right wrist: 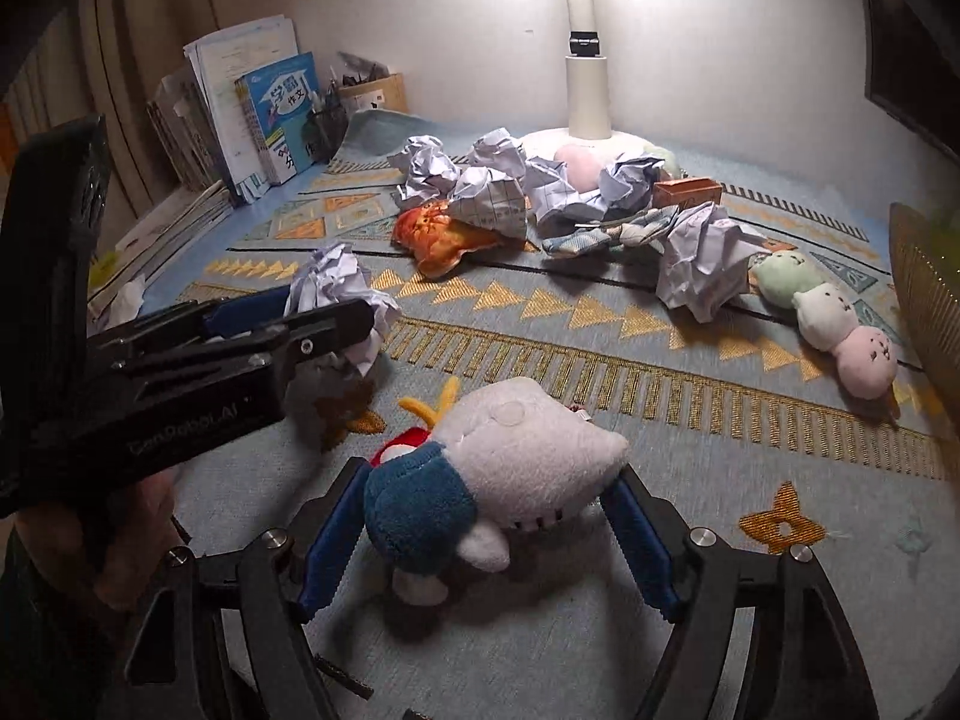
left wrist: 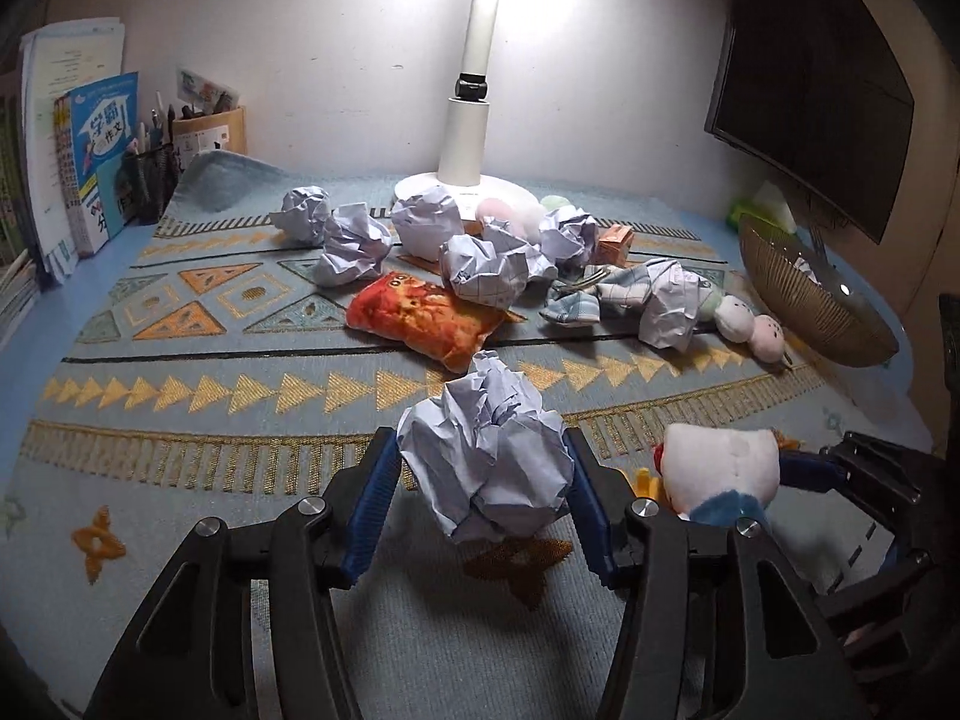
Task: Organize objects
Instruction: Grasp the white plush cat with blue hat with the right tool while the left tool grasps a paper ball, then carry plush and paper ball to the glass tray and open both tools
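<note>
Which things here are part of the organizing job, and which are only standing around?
Part of the job:
- left gripper, shut on a paper ball
- right gripper, shut on a white plush toy
- orange snack bag
- wicker basket

Only standing around:
- desk lamp
- books
- monitor

A white plaster wall (left wrist: 300, 60) stands far ahead of the jaws; a white lamp (left wrist: 465, 120) rises against it, casting bright light; a patterned blue cloth (left wrist: 210, 396) lies beneath the jaws; a dark screen (left wrist: 810, 108) hangs ahead to the right; books (left wrist: 96, 168) stand ahead to the left.
</note>
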A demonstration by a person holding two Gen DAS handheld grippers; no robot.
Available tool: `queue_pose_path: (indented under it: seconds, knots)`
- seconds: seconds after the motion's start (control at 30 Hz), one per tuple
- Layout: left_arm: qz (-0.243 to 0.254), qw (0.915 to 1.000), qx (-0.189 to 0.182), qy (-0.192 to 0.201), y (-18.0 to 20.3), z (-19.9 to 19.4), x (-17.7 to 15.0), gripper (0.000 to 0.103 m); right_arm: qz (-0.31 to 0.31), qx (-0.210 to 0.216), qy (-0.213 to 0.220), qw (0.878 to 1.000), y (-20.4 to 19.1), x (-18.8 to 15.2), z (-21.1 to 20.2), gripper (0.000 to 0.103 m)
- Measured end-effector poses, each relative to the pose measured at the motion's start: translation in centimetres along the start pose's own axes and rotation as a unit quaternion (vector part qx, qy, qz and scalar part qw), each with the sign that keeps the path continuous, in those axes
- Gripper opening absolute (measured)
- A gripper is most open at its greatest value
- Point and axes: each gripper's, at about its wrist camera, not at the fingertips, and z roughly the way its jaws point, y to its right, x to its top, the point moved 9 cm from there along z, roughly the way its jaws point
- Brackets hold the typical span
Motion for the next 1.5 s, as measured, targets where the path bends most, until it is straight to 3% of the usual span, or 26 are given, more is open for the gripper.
queue_pose_path:
  seconds: [0.13, 0.2, 0.43, 0.67, 0.93, 1.03, 1.07, 1.13, 1.2, 1.37, 1.5]
  knots:
    - [-0.005, 0.9997, 0.022, 0.002, -0.6, 0.2, 0.0, 0.052, -0.009, -0.003, -0.014, 1.0, 0.3, -0.7, 0.3, 0.08]
    - [0.002, 0.9996, 0.027, 0.002, -0.4, 0.2, -0.1, 0.052, -0.012, -0.021, -0.018, 1.0, 0.6, -0.8, -0.1, 0.084]
    - [0.013, 0.9995, 0.03, 0.0, -0.3, 0.2, -0.2, 0.053, 0.023, -0.103, -0.003, 0.994, 3.0, -2.0, -2.8, 0.086]
    - [0.009, 0.9997, 0.021, 0.001, -0.2, 0.2, -0.2, 0.053, 0.144, -0.05, 0.007, 0.988, 4.8, -3.4, -4.3, 0.086]
    - [0.029, 0.9993, 0.025, 0.0, 0.3, 0.1, -0.3, 0.055, 0.132, -0.03, -0.006, 0.991, 1.9, -2.3, -2.5, 0.086]
    - [0.025, 0.9994, 0.022, 0.0, 0.2, 0.1, -0.3, 0.055, 0.126, -0.057, 0.004, 0.99, 1.5, -1.9, -1.4, 0.086]
    - [0.025, 0.9995, 0.021, -0.001, 0.2, 0.1, -0.3, 0.055, 0.129, -0.06, 0.013, 0.99, 1.5, -1.7, -1.3, 0.082]
    - [0.025, 0.9995, 0.018, -0.002, 0.3, 0.2, -0.4, 0.055, 0.137, -0.053, 0.03, 0.989, 1.5, -1.4, -1.4, 0.045]
    - [0.027, 0.9995, 0.013, -0.003, 0.5, 0.2, -0.4, 0.054, 0.137, -0.057, 0.033, 0.988, 1.8, -1.3, -1.7, 0.042]
    - [0.022, 0.9997, 0.009, -0.005, 0.7, 0.1, -0.4, 0.052, 0.138, -0.079, 0.095, 0.983, 4.2, 0.2, -6.3, 0.042]
    - [0.038, 0.999, -0.022, -0.002, 4.0, -0.4, 0.3, 0.051, 0.159, -0.114, 0.127, 0.972, 8.4, 0.7, -10.5, 0.042]
